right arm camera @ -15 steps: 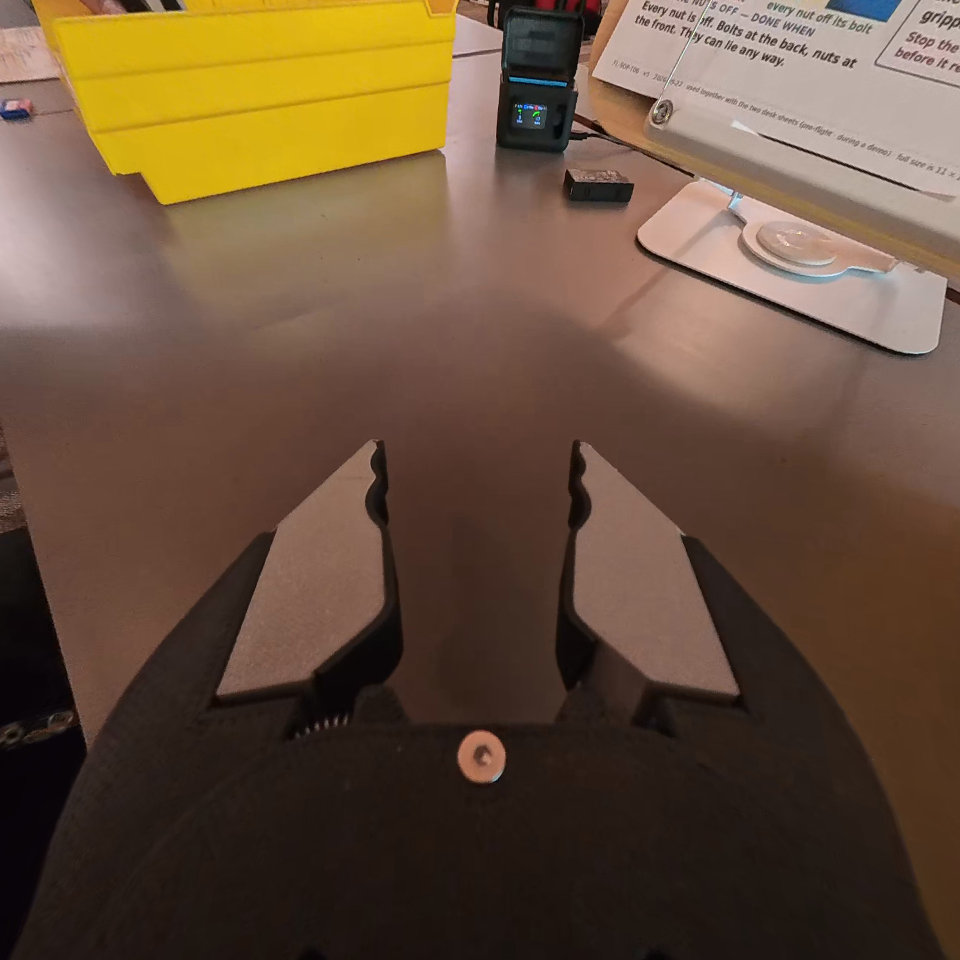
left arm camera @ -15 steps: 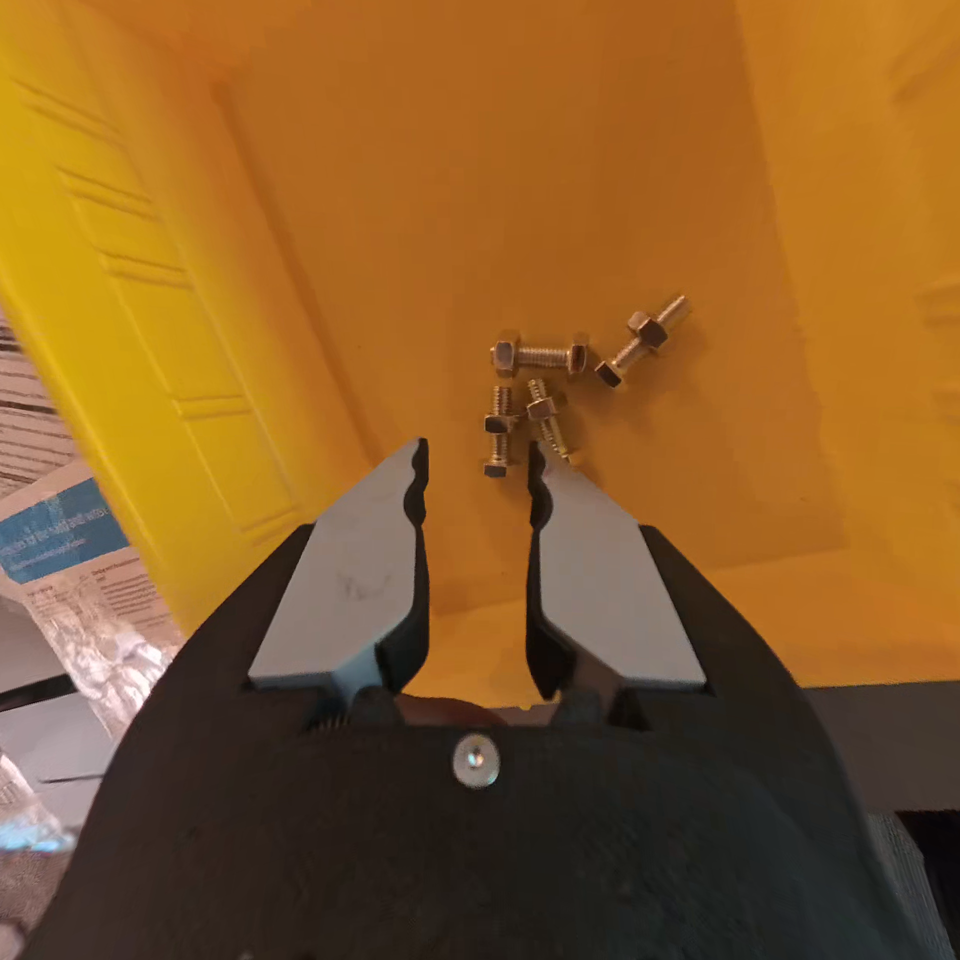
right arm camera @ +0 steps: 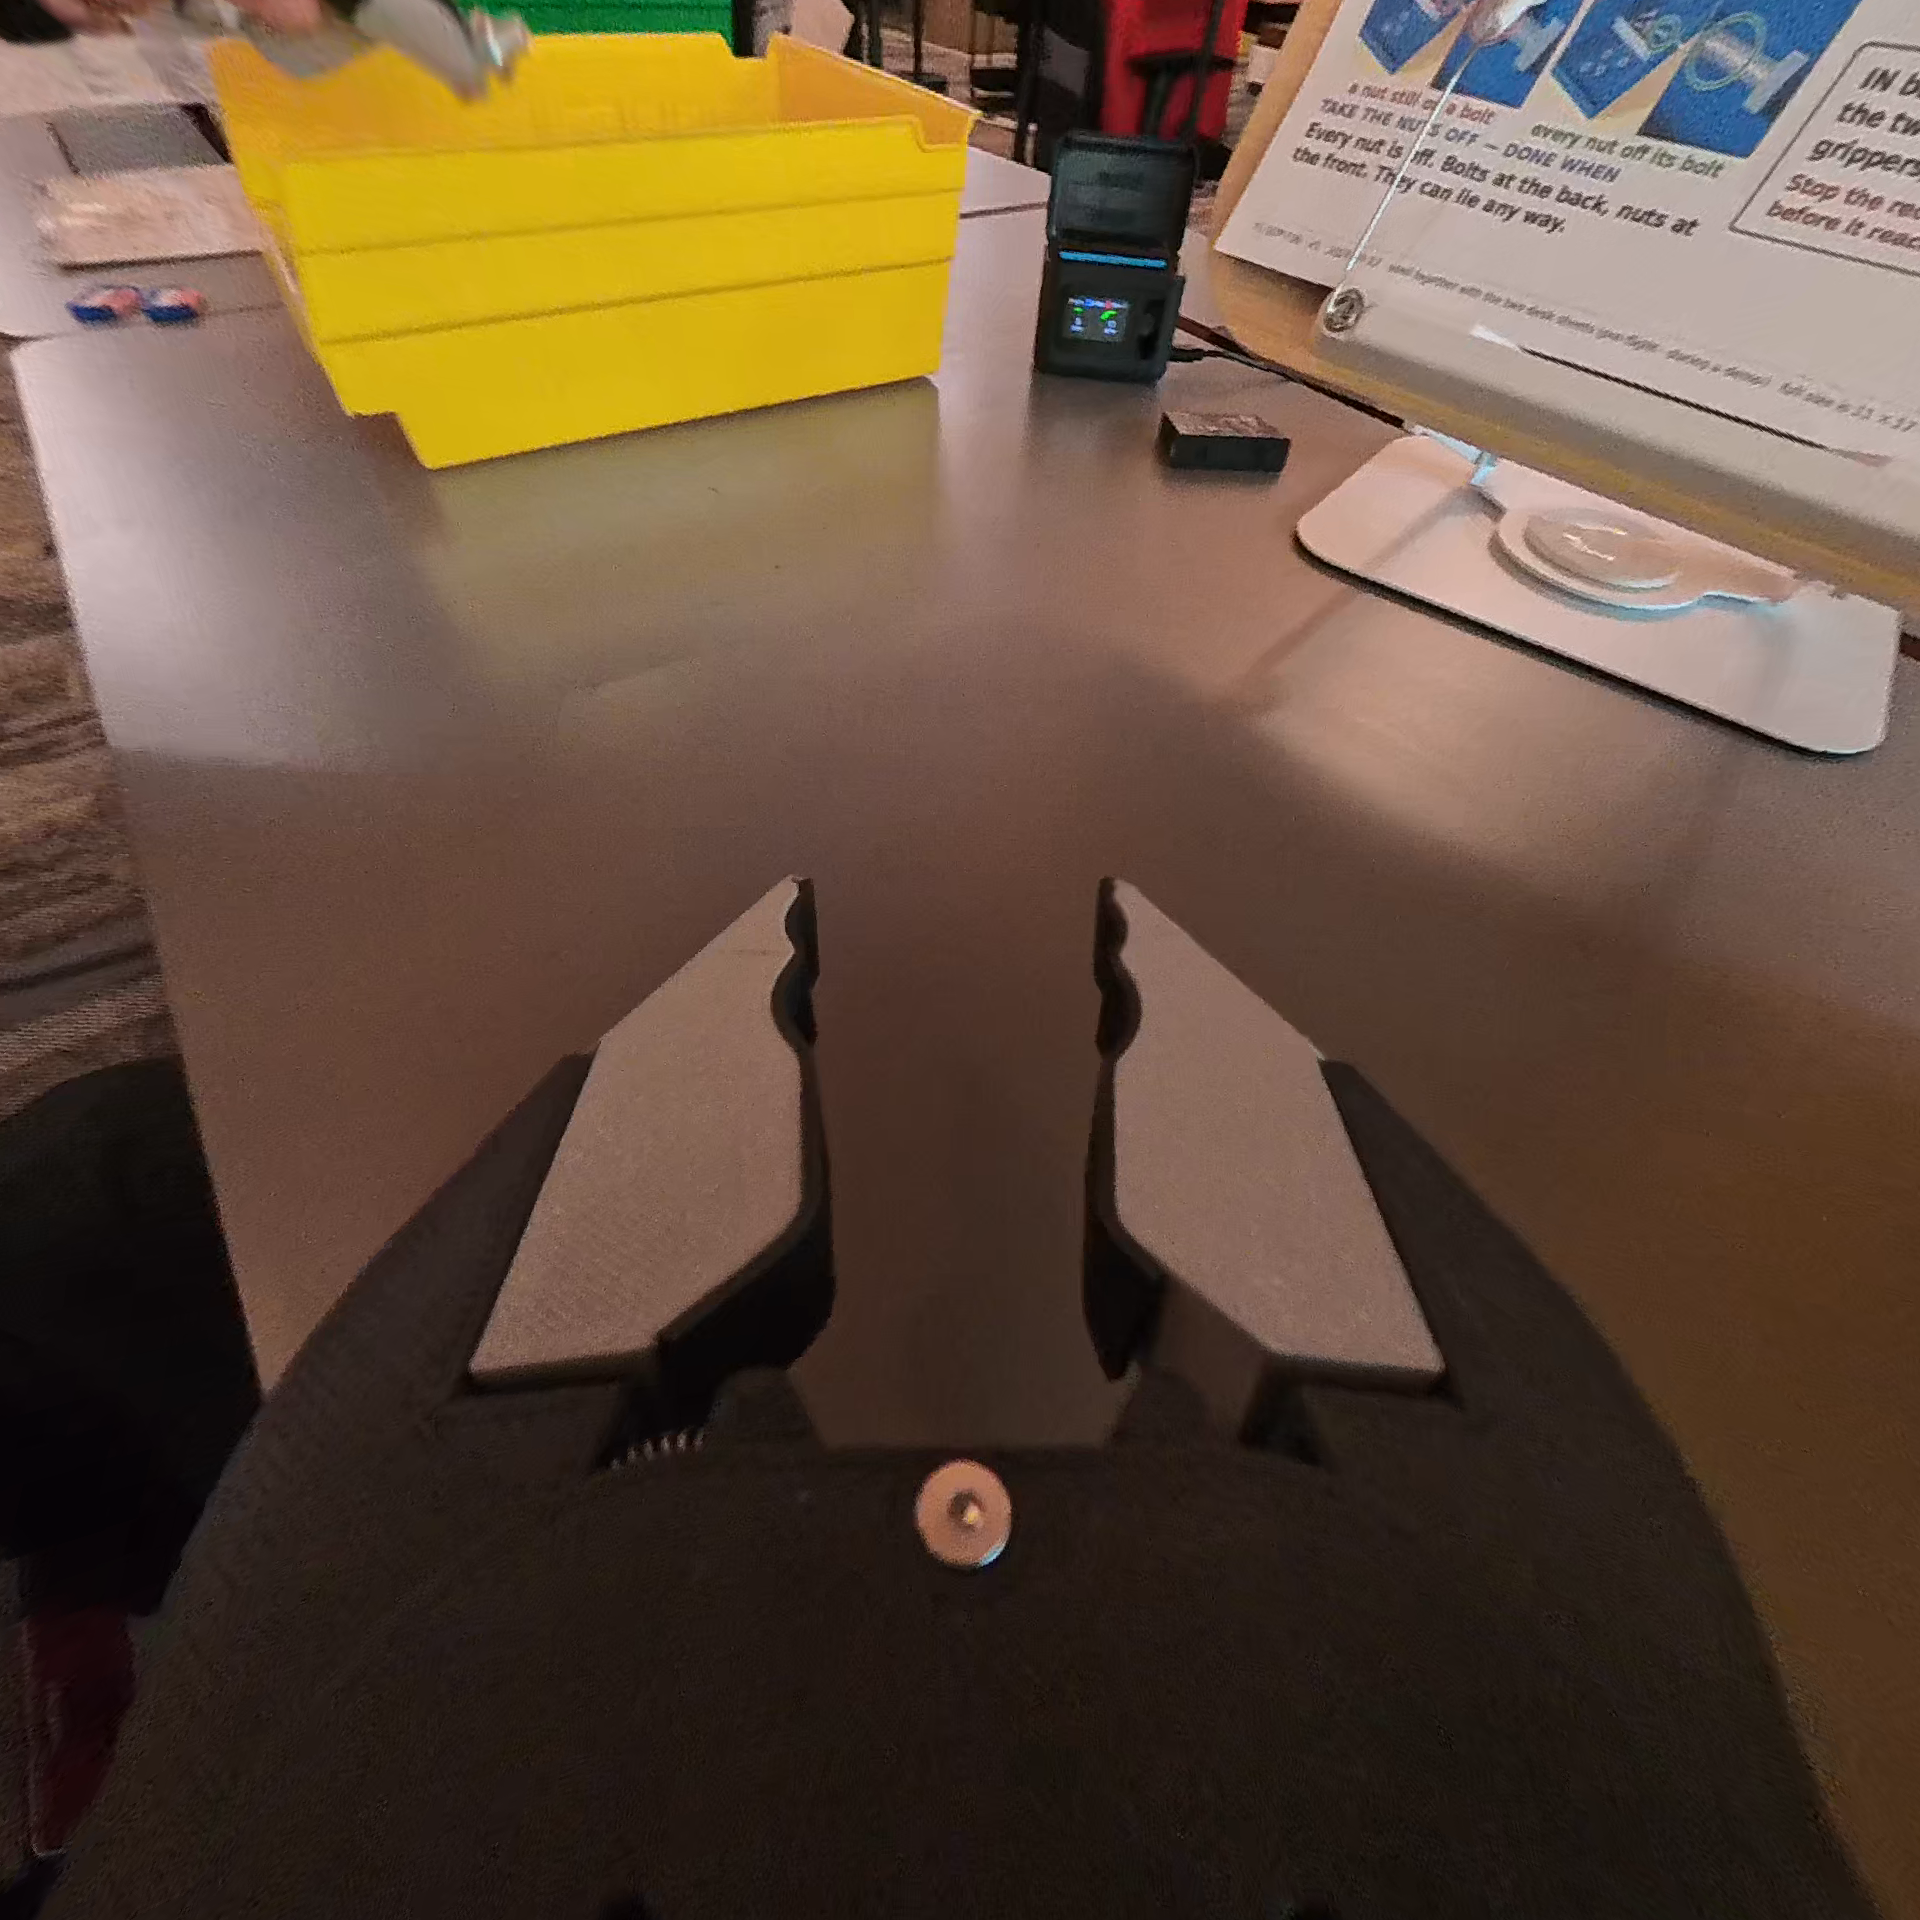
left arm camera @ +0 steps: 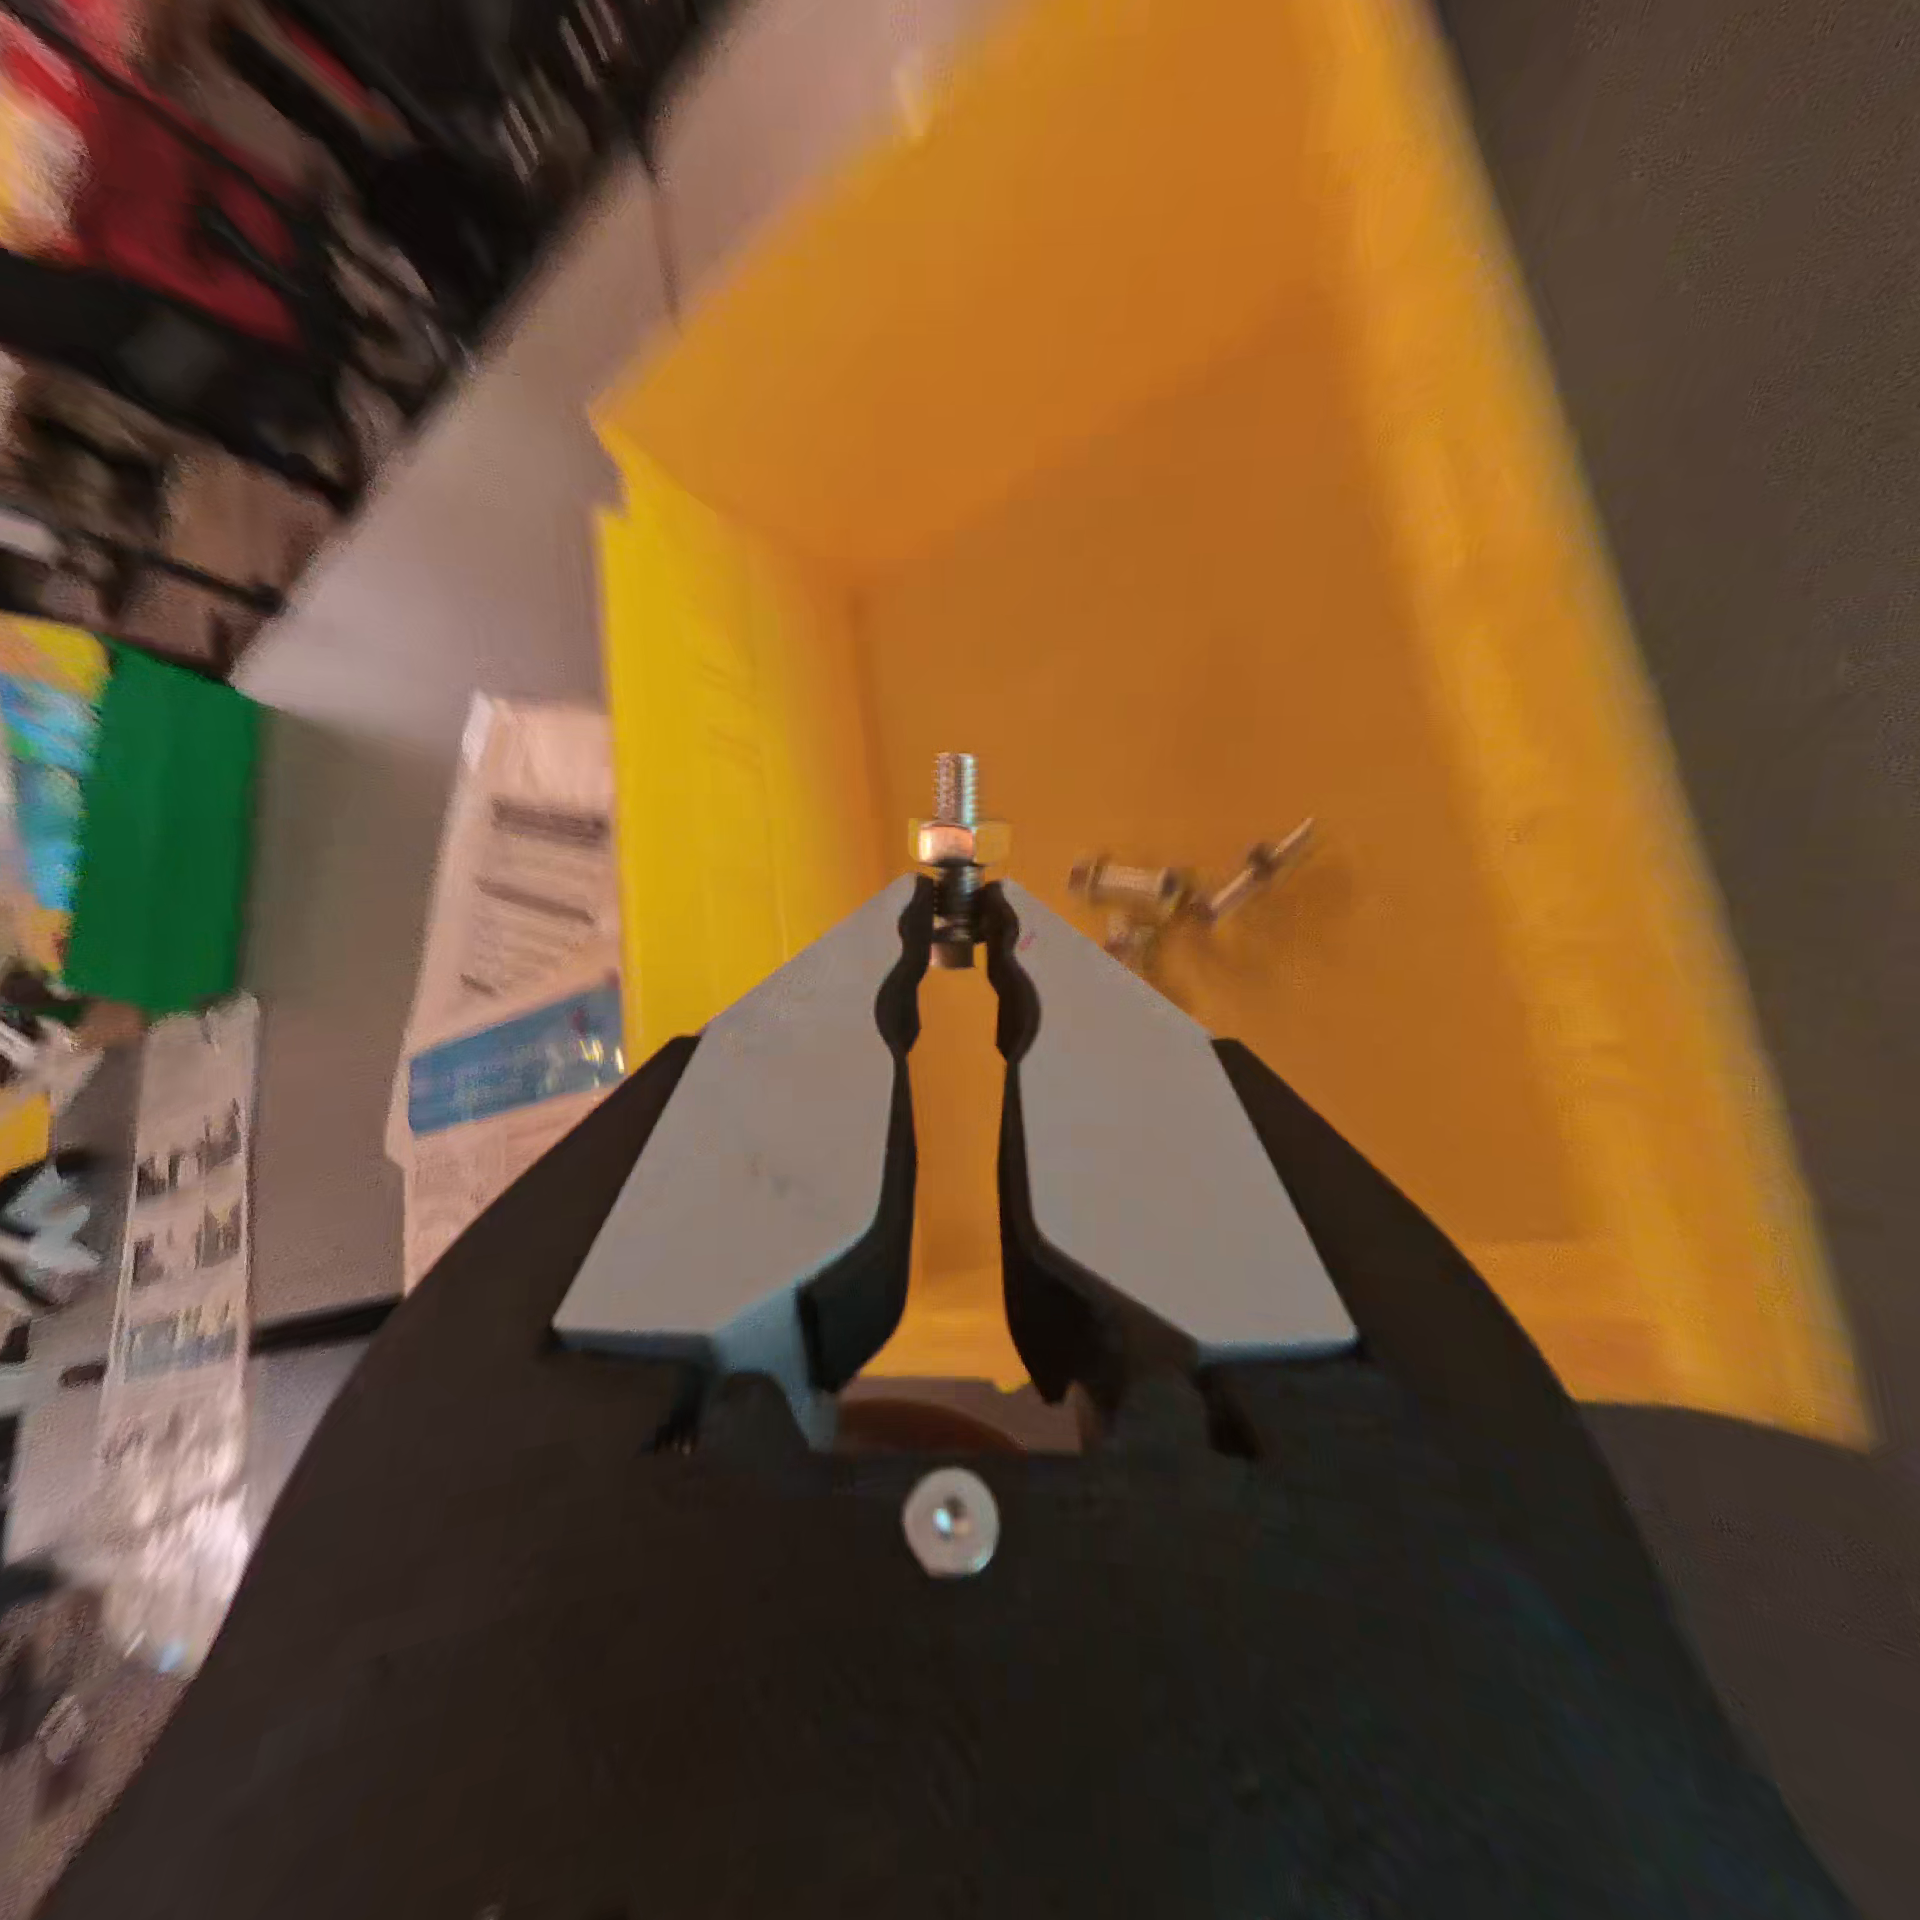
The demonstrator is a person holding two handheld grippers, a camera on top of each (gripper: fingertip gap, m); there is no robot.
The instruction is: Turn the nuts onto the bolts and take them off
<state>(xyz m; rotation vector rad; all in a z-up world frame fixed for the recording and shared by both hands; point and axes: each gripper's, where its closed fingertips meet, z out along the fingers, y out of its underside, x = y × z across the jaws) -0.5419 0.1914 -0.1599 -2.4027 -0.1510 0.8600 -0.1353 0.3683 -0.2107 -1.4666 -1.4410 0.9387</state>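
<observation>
Right now the left gripper [left arm camera: 954, 914] has a bolt [left arm camera: 957, 831] pinched at its very tips, head end down between the jaws, threaded end sticking straight out ahead along the finger axis. A nut [left arm camera: 954, 840] sits on the shank just beyond the tips, w/ bare thread showing past it. Jaws are nearly together, closed only as far as the shank allows. Grip is at the tips only, so I'd judge it could pivot if the nut gets torqued hard.

Bolt is held up over the yellow bin [left arm camera: 1195, 644]; other bolts [left arm camera: 1143, 894] w/ nuts lie on the bin floor to the right of the tips, blurred, count unclear.

Right gripper [right arm camera: 956, 914] is well apart from all this: low over the bare table [right arm camera: 727, 675], jaws spread wide, holding nothing, touching nothing. From its view the bin [right arm camera: 623, 260] is far ahead and to the left, and the left gripper [right arm camera: 447, 42] shows as a blur above the bin's rim.

Key relation, as I read it: the nut is on the held bolt's axis, pointing away from the left jaws, so the right gripper must come across, up and left, and close on the nut's flats square to that axis. Left is the holder; right is the free one to spin the nut off.
</observation>
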